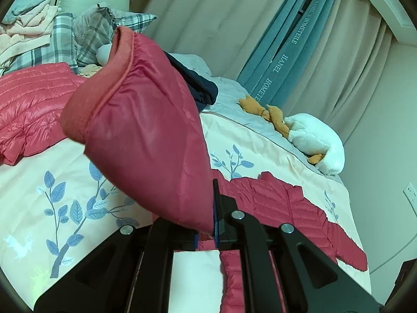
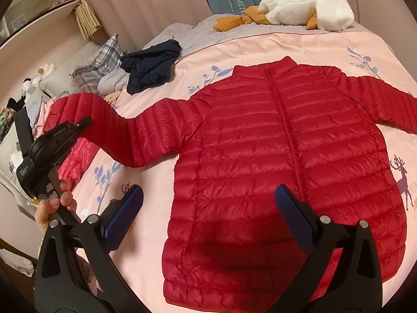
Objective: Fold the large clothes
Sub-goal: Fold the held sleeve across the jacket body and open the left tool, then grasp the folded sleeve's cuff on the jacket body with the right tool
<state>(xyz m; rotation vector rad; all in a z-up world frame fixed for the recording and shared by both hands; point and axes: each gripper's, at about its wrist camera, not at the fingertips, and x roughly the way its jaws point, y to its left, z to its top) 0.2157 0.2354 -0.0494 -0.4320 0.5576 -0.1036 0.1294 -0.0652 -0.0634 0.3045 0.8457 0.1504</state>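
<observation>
On pink leaf-print bedspread (image 2: 260, 49): red jacket (image 2: 273, 156), curtains (image 1: 208, 13) behind.

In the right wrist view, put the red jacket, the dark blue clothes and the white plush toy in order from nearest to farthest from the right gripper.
From the right gripper, whose jaws stand open:
1. Red jacket, spread flat on the bed directly under and ahead of it.
2. Dark blue clothes, a crumpled heap farther up the bed, to the left.
3. White plush toy, at the far edge of the bed, to the right.
</observation>
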